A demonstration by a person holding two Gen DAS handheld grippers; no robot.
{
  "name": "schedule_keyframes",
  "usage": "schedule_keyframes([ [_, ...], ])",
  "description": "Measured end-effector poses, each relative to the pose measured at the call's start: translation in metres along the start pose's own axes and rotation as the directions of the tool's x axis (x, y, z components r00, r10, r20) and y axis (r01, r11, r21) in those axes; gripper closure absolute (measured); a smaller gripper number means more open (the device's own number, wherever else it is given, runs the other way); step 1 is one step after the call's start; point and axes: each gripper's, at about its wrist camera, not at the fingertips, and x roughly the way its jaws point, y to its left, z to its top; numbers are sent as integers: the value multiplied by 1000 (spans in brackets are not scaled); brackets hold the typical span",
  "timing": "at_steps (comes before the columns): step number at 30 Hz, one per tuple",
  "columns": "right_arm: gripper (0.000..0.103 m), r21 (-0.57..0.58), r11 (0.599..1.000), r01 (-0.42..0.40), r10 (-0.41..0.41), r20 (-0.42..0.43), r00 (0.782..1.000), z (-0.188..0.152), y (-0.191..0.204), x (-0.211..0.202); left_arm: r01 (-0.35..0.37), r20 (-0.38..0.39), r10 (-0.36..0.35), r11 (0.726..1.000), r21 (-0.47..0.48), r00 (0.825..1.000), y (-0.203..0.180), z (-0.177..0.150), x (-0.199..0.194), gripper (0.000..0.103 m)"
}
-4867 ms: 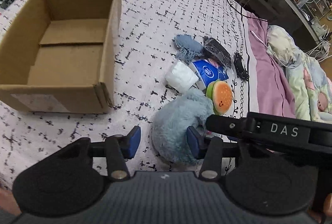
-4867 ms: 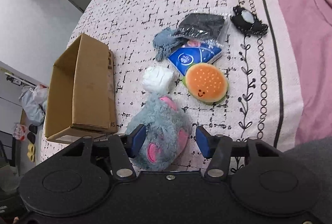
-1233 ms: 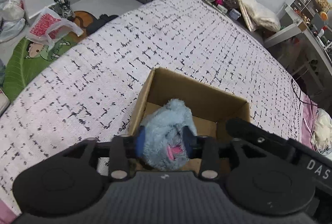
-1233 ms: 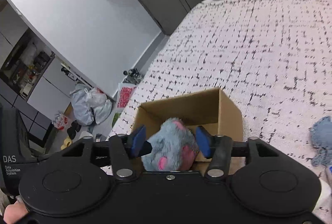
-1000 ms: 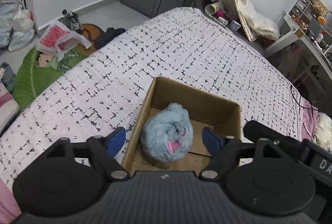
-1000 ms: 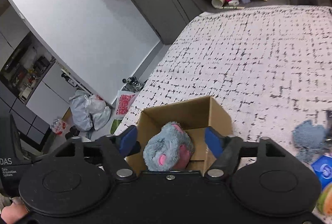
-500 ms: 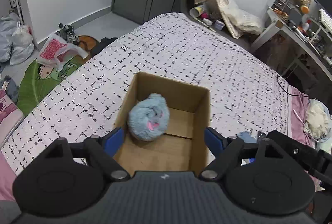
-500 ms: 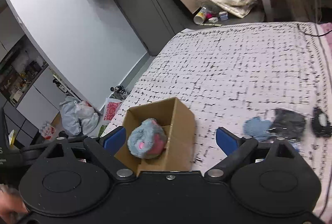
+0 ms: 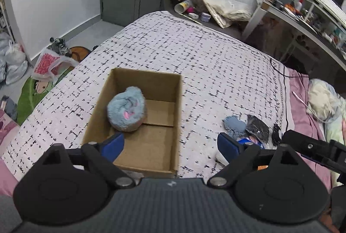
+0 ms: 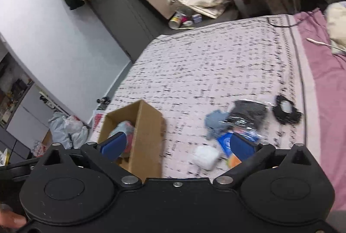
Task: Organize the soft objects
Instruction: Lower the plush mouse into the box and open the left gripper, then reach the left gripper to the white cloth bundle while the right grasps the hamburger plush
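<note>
Left gripper (image 9: 170,145) jaws wide apart, nothing between them, held above the near end of the cardboard box (image 9: 178,116). Blue-grey plush toy (image 9: 126,112) with pink patches lies inside the box, ahead of the left-side jaw, against the box's left wall toward the far end. Box sits on the black-and-white patterned bedspread (image 9: 216,64). Beyond the right-side jaw, a cluster on the bedspread: blue fuzzy cloth (image 9: 234,126), black item in clear plastic bag (image 9: 258,127), blue tissue pack (image 9: 248,142) partly hidden by the jaw. Right gripper (image 10: 178,145) jaws also spread wide, empty. In its view the box (image 10: 147,135) is just ahead of the left-side jaw, plush toy (image 10: 124,128) partly visible inside, blurred. Between the jaws and toward the right-side one: white soft bundle (image 10: 204,156), blue fuzzy cloth (image 10: 215,122), bagged black item (image 10: 247,113), tissue pack (image 10: 225,143), an orange bit (image 10: 233,160) at the right-side jaw, too hidden to identify. Black lacy piece (image 10: 285,112) further beyond right-side jaw. Right wrist view motion-blurred.
</note>
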Motion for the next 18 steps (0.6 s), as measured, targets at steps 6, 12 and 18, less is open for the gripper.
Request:
schedule_keyframes([
  [6,0,59,998,15,-13,-28,1000,-6,-21,-4,5,-4,-5,999,33,1000,-26,-7,-1,11],
  [12,0,125,990,58,-50,-63,997,-11,-38,0,7,-32,-7,1000,20,999,-44,-11,5,11],
  [18,1,221,971,90,-77,-66,995,-10,-64,4,15,-33,-14,1000,19,999,-61,-14,15,12],
])
